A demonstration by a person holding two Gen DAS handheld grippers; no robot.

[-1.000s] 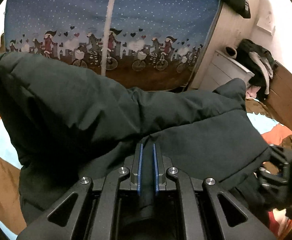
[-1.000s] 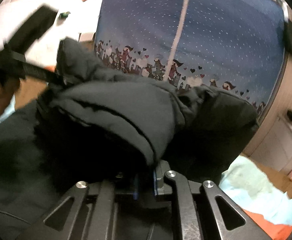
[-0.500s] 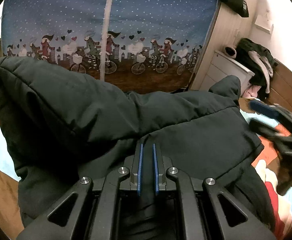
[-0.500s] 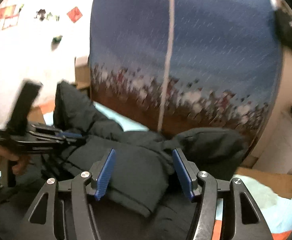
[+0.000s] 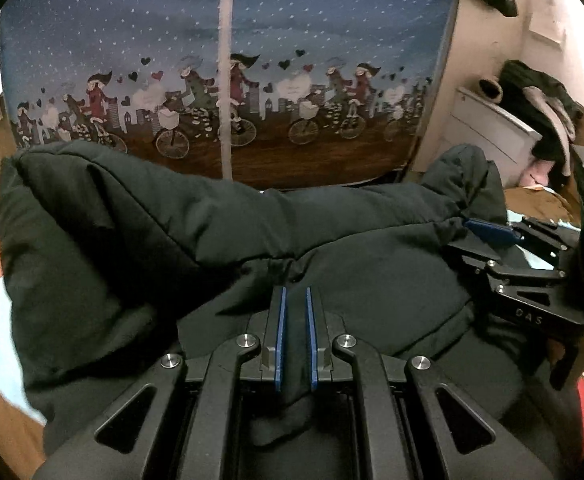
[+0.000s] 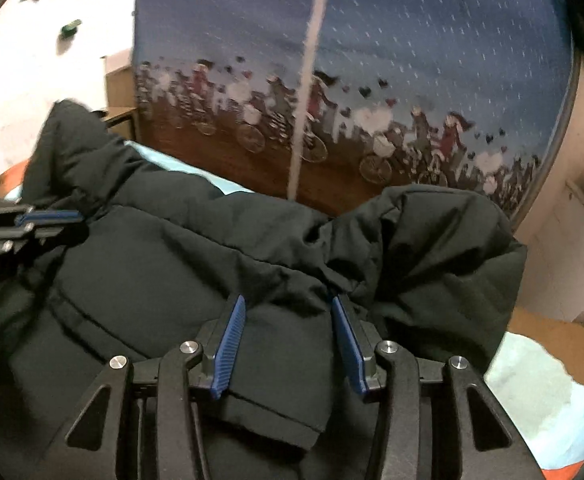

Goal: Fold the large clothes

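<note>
Right gripper (image 6: 287, 344) closing over black jacket (image 6: 163, 264).

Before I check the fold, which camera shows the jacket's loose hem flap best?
Right wrist view: the flap lies between the closing right gripper fingers. Left wrist view shows only the jacket's bulk.

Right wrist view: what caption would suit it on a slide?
Right gripper, jaws closing, straddles a fold of the black padded jacket on the bed.
</note>
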